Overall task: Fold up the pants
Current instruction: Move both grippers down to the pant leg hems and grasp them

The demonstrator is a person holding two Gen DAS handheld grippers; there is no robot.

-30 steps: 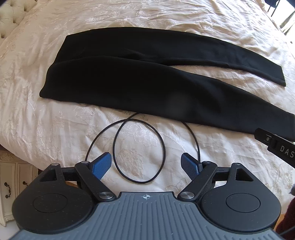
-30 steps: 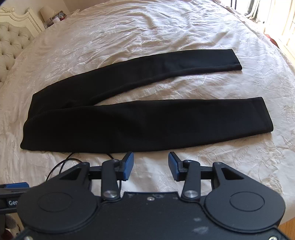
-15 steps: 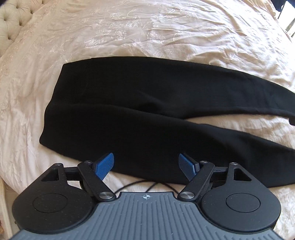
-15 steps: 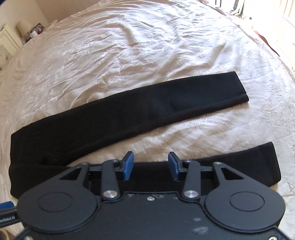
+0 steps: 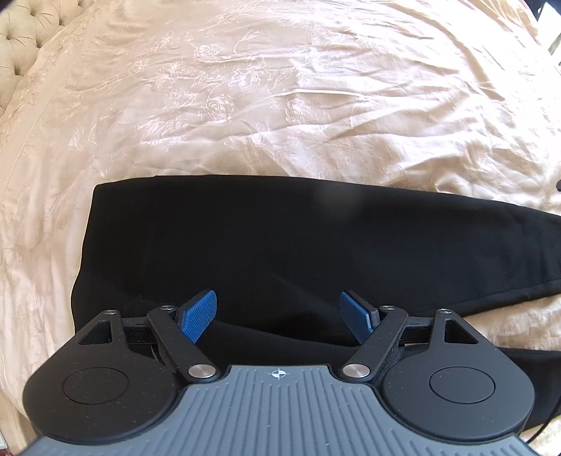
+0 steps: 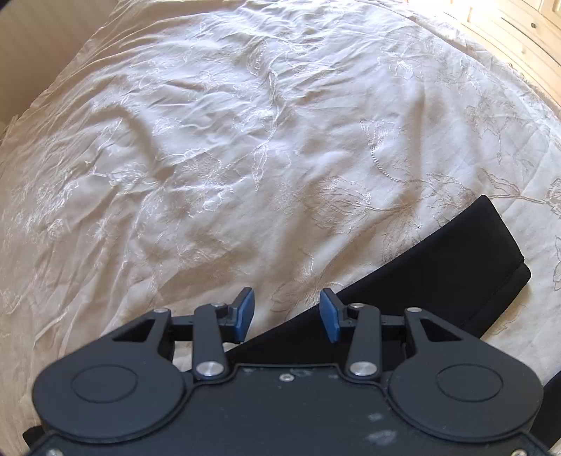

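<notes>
Black pants [image 5: 298, 245] lie flat on a cream embroidered bedspread [image 5: 280, 105]. In the left wrist view I see the waist end at the left and the far leg running off to the right. My left gripper [image 5: 278, 315] is open and empty, low over the upper part of the pants. In the right wrist view the far leg's cuff end [image 6: 455, 266] lies at the lower right. My right gripper [image 6: 285, 314] is open and empty, right over that leg's far edge.
The bedspread [image 6: 245, 140] stretches wide beyond the pants. A tufted headboard [image 5: 31, 28] is at the far left. A pale wooden panel [image 6: 519, 35] stands past the bed's right edge.
Both grippers have moved forward over the pants and lower toward them. The near leg and the black cable have dropped out of view. Both stay open.
</notes>
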